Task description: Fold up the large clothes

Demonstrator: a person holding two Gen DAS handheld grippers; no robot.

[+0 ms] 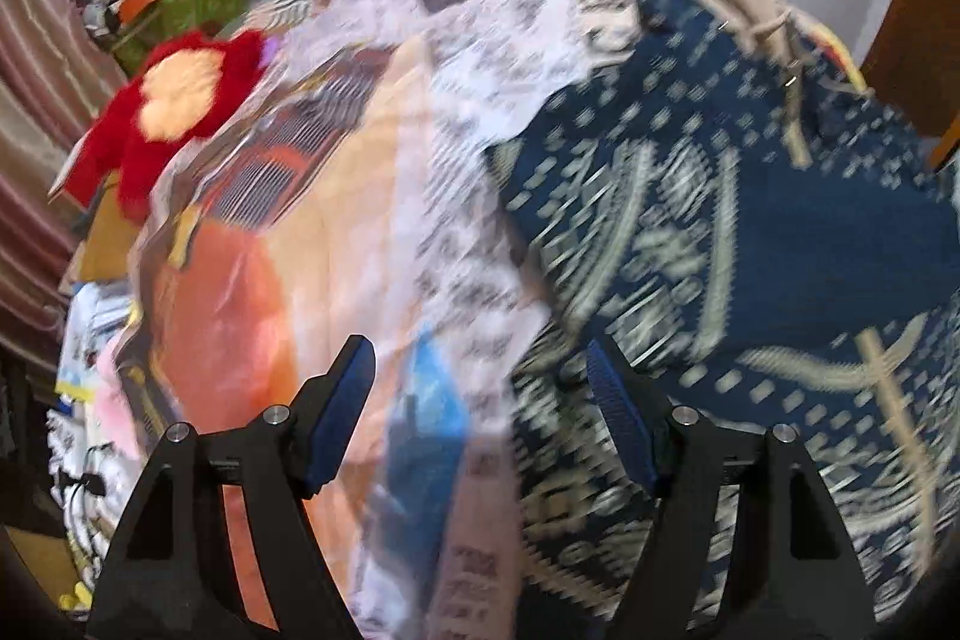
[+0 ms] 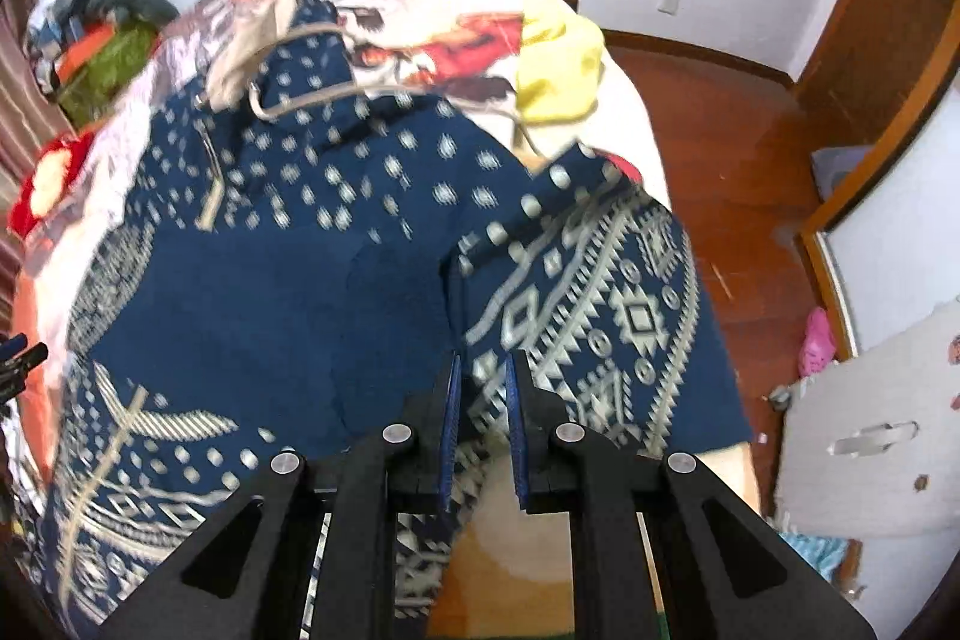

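One gripper (image 2: 483,382) pinches navy garment (image 2: 270,292)

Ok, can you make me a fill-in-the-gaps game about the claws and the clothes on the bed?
1. The right claw is pinching the ____ patterned garment.
2. The left claw has its jaws ____, with nothing between them.
3. The fluffy toy at the bed's left edge is mostly ____.
4. The floor beside the bed is made of ____.

Missing words: blue; open; red; wood

Both wrist views steeply down, close
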